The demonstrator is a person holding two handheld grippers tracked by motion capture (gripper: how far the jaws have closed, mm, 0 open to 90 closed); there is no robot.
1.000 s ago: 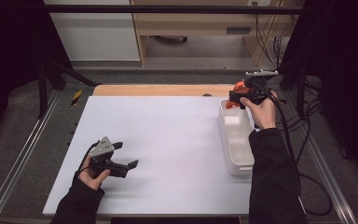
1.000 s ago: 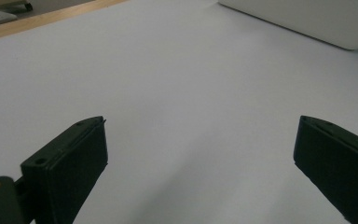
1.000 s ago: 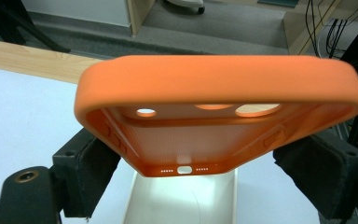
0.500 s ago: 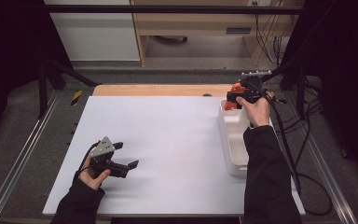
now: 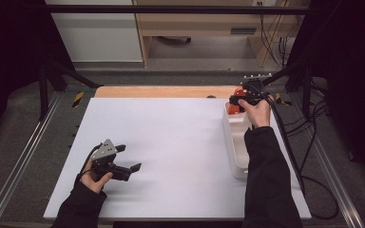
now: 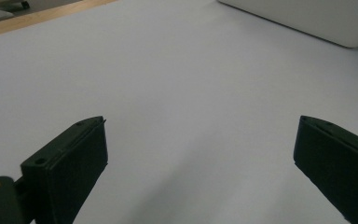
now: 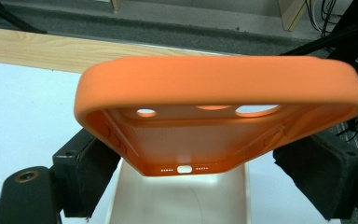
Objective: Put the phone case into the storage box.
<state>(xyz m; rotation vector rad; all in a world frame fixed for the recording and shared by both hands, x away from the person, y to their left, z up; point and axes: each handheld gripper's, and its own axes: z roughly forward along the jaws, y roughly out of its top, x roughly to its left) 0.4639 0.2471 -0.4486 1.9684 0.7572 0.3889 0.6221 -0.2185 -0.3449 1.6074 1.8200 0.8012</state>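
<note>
Room (high view): a dark-curtained bay with a pale wooden cabinet at the back, grey carpet, and cables trailing at the right.
Desk (high view): a white desk [image 5: 171, 142] with a strip of bare wood along its far edge; a long white tray [image 5: 235, 142] lies along its right side.
Right gripper (high view): the right gripper [image 5: 241, 100] hangs over the far end of the tray, carrying an orange phone case [image 5: 237, 92], which shows as a patch of orange beside the hand.
Left gripper (high view): the left gripper [image 5: 126, 159] rests low on the near left of the desk, well apart from the tray.
Left gripper view: fingers [image 6: 70, 163] spread wide with nothing between them, bare white desk beneath; a corner of the tray [image 6: 307, 21] lies at the upper right.
Right gripper view: fingers [image 7: 88, 168] closed on the two long sides of the phone case [image 7: 219, 88], its hollow side facing the camera (camera cut-outs and port holes visible); the tray [image 7: 177, 200] lies directly below it.
Progress (a judgement): the case is grasped and held above the tray, not resting in it. Whether it is being put in or taken out cannot be told; setting it down and letting go remain.
</note>
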